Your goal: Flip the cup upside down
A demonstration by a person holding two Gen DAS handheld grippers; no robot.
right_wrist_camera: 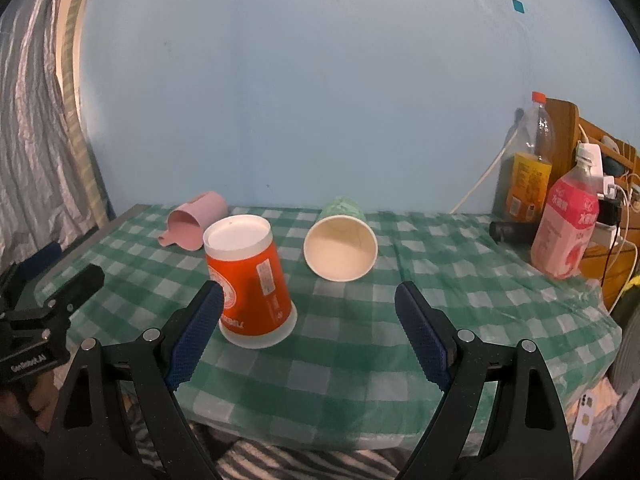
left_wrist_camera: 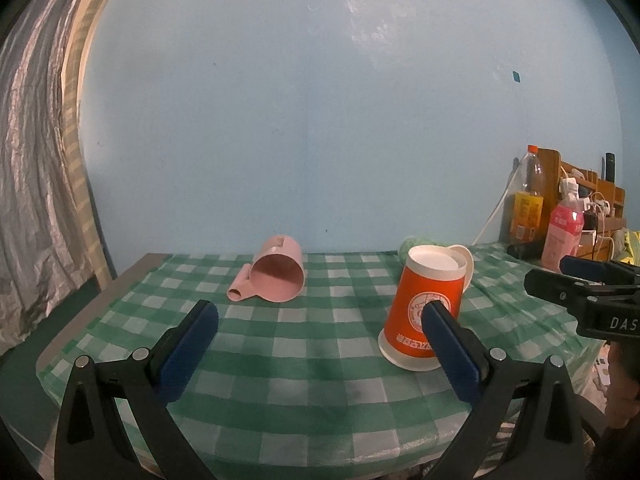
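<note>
An orange paper cup [left_wrist_camera: 426,308] stands upside down, slightly tilted, on the green checked tablecloth [left_wrist_camera: 304,360]; it also shows in the right wrist view [right_wrist_camera: 250,280]. A pink mug [left_wrist_camera: 276,270] lies on its side at the back left, mouth toward me, also in the right wrist view [right_wrist_camera: 192,222]. A green paper cup [right_wrist_camera: 342,240] lies on its side behind the orange one, mouth toward me. My left gripper [left_wrist_camera: 320,344] is open and empty, its right finger beside the orange cup. My right gripper [right_wrist_camera: 310,332] is open and empty, its left finger next to the orange cup.
Two drink bottles, one with an orange cap [right_wrist_camera: 528,160] and one pink [right_wrist_camera: 568,224], stand at the right by a wooden rack [right_wrist_camera: 592,140] with cables. A blue wall rises behind the table. A curtain [left_wrist_camera: 36,184] hangs at the left.
</note>
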